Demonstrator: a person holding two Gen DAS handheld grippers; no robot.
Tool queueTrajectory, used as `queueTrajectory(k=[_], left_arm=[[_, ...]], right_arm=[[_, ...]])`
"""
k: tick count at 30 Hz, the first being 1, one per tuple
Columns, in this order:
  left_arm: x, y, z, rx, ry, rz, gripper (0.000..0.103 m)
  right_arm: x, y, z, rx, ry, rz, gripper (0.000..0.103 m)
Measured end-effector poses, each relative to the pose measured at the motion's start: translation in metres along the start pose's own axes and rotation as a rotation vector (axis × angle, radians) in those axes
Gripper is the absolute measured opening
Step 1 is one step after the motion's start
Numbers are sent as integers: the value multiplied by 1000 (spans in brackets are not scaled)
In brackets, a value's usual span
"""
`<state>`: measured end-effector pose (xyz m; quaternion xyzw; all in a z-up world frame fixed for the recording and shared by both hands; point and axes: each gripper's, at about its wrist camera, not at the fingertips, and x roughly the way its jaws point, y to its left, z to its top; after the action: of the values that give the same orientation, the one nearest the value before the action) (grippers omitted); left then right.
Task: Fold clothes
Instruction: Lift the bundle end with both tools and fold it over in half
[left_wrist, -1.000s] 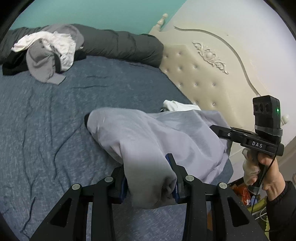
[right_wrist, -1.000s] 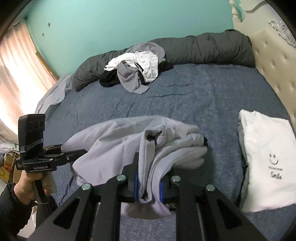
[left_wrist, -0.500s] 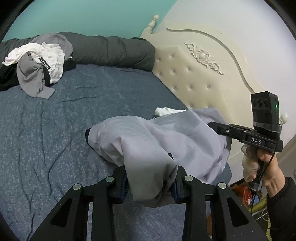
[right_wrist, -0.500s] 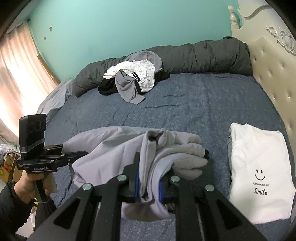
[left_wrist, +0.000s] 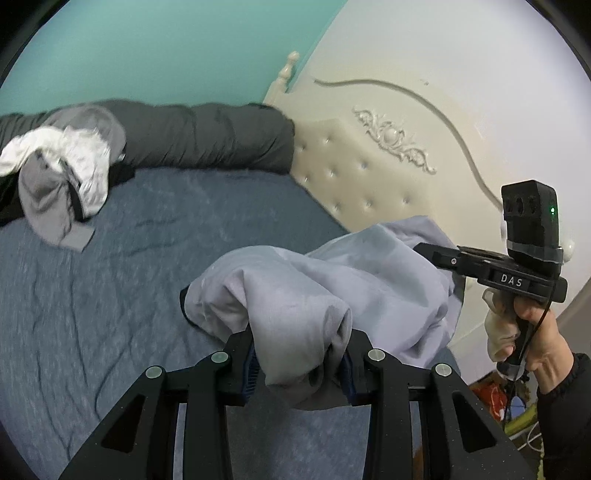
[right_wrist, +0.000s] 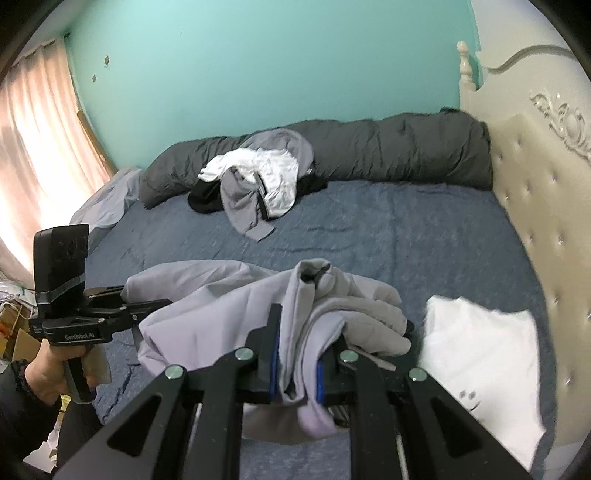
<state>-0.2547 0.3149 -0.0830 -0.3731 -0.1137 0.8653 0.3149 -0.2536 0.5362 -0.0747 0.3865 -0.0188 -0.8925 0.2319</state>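
Bedroom, teal wall, cream tufted headboard (left_wrist: 354, 173); bed (right_wrist: 388, 240) under a blue-grey sheet. Item: light grey garment (left_wrist: 332, 288), bunched, carried above the near part of the bed, strung between the two hand-held tools. Left gripper (left_wrist: 299, 363) clamped on one thick fold; right gripper (right_wrist: 295, 373) clamped on another narrower bundle, cloth drooping below both sets of pads. Against a second ago: the garment sits higher off the sheet, with more bare bedding showing beneath and around it, and both grips are unchanged. Folded white T-shirt (right_wrist: 480, 354) lies on the sheet just right of the garment, close to the headboard. Further out: heap of unfolded clothes (right_wrist: 255, 188) at the far side, leaning on a rolled dark duvet (right_wrist: 388, 151); wide open sheet between heap and garment. Curtain (right_wrist: 33, 147) at far left. The garment's shape is unreadable in its bunching; the T-shirt's print is blurred; the floor clutter by the bed edge is indistinct.
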Motion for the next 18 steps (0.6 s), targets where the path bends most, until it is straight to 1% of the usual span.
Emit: queueTrajectory(k=[5,12,15,18], left_arm=[[26,-30,42,35,-35,-11,38],[84,-73,96,57,-77,-33,38],[112,-89,106,68,-90,-44,38],[143,-104,108,74,-103,-53,38]], right_arm=[[-18,-39,31,5,-40,-28,13],[-38,-102,70,-18,-85,-98,13],[-46,-130,77,-38,-107,-120,13],[-52,-159,73,-47,-126,-144,13]])
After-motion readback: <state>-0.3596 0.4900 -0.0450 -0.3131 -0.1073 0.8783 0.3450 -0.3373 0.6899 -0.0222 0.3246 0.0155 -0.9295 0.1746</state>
